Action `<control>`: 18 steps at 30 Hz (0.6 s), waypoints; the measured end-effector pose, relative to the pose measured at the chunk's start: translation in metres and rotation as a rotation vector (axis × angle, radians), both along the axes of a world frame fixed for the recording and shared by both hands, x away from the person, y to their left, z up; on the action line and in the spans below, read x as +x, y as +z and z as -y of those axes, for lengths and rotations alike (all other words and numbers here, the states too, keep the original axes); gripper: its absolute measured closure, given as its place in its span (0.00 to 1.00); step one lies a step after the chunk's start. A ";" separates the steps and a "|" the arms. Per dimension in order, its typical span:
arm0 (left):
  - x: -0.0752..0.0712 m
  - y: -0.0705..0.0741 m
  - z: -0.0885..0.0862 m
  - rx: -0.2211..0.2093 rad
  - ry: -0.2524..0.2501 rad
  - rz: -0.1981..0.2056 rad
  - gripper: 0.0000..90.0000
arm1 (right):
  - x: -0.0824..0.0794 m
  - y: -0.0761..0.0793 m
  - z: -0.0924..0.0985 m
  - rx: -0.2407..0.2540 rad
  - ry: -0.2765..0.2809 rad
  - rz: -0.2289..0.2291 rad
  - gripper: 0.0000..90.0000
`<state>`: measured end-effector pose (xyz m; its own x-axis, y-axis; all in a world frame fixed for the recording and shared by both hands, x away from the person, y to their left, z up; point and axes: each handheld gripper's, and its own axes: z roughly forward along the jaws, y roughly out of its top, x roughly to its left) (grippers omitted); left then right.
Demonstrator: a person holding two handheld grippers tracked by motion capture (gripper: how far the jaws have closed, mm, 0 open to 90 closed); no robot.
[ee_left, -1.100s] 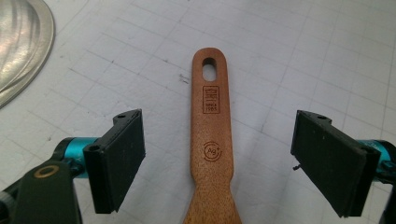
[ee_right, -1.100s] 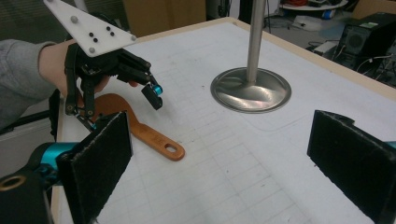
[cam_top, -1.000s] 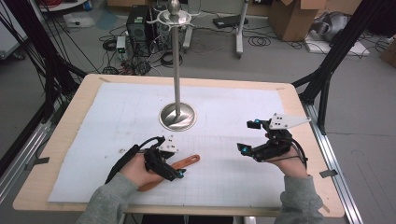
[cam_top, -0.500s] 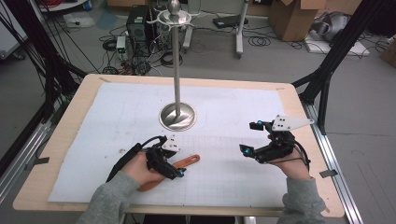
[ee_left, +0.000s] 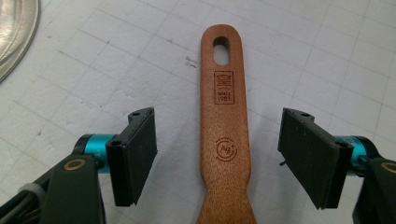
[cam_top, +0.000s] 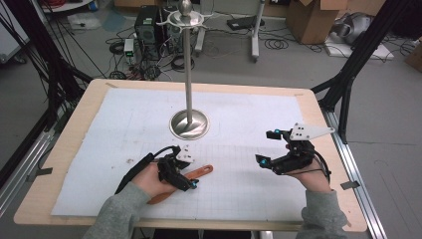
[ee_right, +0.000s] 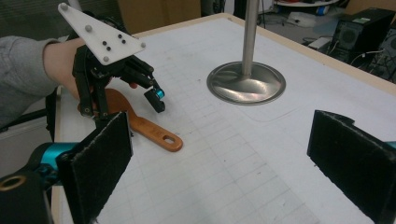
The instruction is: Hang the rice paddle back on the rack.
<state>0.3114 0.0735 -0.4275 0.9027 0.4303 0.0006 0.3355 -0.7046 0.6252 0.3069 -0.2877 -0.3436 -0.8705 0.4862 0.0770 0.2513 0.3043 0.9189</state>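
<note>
A brown wooden spatula (cam_top: 201, 172) lies flat on the white gridded mat (cam_top: 129, 119), its handle with the hanging hole (ee_left: 221, 49) pointing away from my left hand. My left gripper (cam_top: 185, 175) is lowered over that handle (ee_left: 224, 140). Its jaws straddle the handle and have just been closing, with a clear gap between each pad (ee_left: 137, 154) and the wood. My right gripper (cam_top: 263, 147) hovers open over bare mat at the right, nothing between its jaws. From the right gripper view (ee_right: 224, 163) I see the left gripper (ee_right: 135, 105) standing over the spatula (ee_right: 154, 130).
A metal stand with a round base (cam_top: 188, 124) and a tall pole (cam_top: 187, 64) rises at the mat's middle, beyond both hands. The wooden table edge (cam_top: 328, 149) runs close to the right hand. Boxes, cables and a computer lie on the floor behind.
Both hands have kept their places. The left gripper's jaws have drawn a little closer around the spatula handle.
</note>
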 end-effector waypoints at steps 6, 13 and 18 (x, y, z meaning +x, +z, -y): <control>0.000 -0.001 0.001 0.013 0.000 0.001 0.36 | -0.001 0.000 0.000 -0.001 -0.003 -0.002 0.06; 0.001 0.000 0.000 0.017 0.008 -0.009 0.42 | 0.000 -0.001 0.001 -0.001 -0.003 -0.003 0.06; 0.000 0.000 -0.001 0.018 0.015 -0.011 0.47 | 0.000 -0.001 0.001 -0.001 -0.002 0.001 0.06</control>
<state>0.3118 0.0748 -0.4273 0.8963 0.4434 -0.0015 0.3526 -0.7107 0.6087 0.3070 -0.2890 -0.3446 -0.8698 0.4876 0.0759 0.2510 0.3047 0.9188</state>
